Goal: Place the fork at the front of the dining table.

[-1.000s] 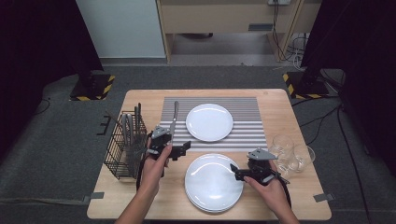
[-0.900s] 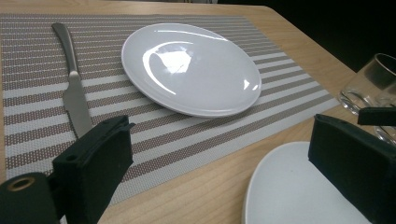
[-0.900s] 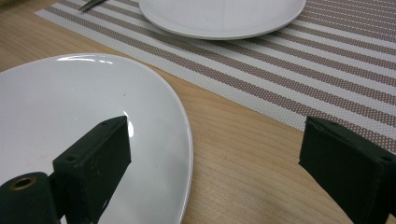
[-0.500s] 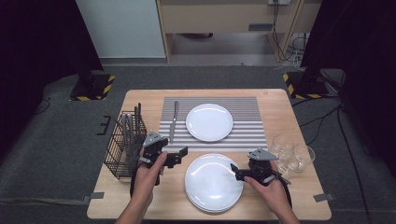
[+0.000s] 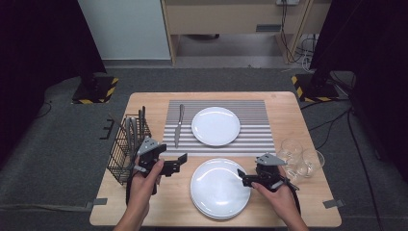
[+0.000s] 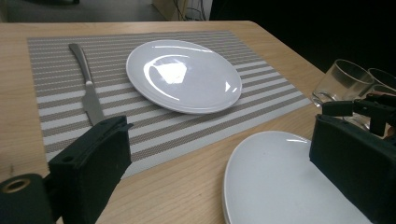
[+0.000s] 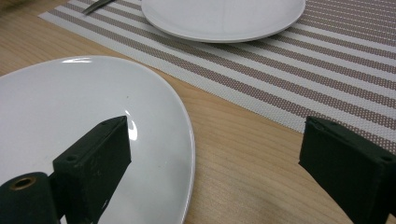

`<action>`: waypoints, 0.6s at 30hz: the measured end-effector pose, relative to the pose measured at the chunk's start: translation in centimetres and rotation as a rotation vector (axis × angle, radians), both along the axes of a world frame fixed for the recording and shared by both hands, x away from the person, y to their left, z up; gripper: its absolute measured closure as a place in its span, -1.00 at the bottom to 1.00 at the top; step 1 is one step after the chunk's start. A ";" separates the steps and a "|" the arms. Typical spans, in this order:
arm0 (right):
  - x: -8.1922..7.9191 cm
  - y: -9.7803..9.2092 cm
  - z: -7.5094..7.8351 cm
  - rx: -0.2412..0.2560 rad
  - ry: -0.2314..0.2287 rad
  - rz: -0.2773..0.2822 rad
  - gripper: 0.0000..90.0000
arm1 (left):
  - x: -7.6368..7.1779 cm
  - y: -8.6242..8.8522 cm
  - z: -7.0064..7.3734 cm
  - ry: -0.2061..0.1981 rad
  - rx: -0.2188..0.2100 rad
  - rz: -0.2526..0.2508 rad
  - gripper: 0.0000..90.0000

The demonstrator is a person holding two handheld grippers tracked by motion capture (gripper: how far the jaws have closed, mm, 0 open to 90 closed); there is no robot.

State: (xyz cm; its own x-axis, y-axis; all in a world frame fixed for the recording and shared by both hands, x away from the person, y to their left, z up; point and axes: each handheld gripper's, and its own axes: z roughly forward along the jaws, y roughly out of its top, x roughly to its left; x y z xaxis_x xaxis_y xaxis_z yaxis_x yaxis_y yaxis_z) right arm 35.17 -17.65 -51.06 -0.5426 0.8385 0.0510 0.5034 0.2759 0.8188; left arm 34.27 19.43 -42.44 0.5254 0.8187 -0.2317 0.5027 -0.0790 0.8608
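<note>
Left hand-held gripper (image 5: 179, 163) drew back from the knife (image 5: 178, 124), jaws spread; right hand-held gripper (image 5: 242, 177) stays spread.

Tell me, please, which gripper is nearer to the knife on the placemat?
Left. The left gripper sits just below the knife; the right gripper is across the plate stack.

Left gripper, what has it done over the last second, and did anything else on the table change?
The left gripper let go of the knife, which now lies on the striped placemat left of the far plate, and drew back toward the person, jaws open. The right gripper stayed open at the edge of the near stack of plates. Cutlery basket and glasses did not move.
</note>
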 end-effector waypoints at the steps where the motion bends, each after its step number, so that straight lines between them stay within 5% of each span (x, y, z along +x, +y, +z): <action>1: 0.0 0.0 0.0 0.000 0.001 0.000 -0.79 | -0.1 0.1 0.1 -0.002 0.001 0.005 -0.89; 18: 0.0 0.1 -0.1 -0.005 0.004 0.000 -0.79 | -0.8 2.5 0.9 -0.016 -0.003 0.035 -0.90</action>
State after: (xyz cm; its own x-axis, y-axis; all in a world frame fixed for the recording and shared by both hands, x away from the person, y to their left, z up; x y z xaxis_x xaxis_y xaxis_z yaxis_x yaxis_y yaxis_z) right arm 35.15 -17.51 -51.16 -0.5426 0.8386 0.0493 0.5068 0.2800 0.8153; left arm 33.44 21.97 -41.50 0.5000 0.8360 -0.2260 0.4916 -0.0592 0.8688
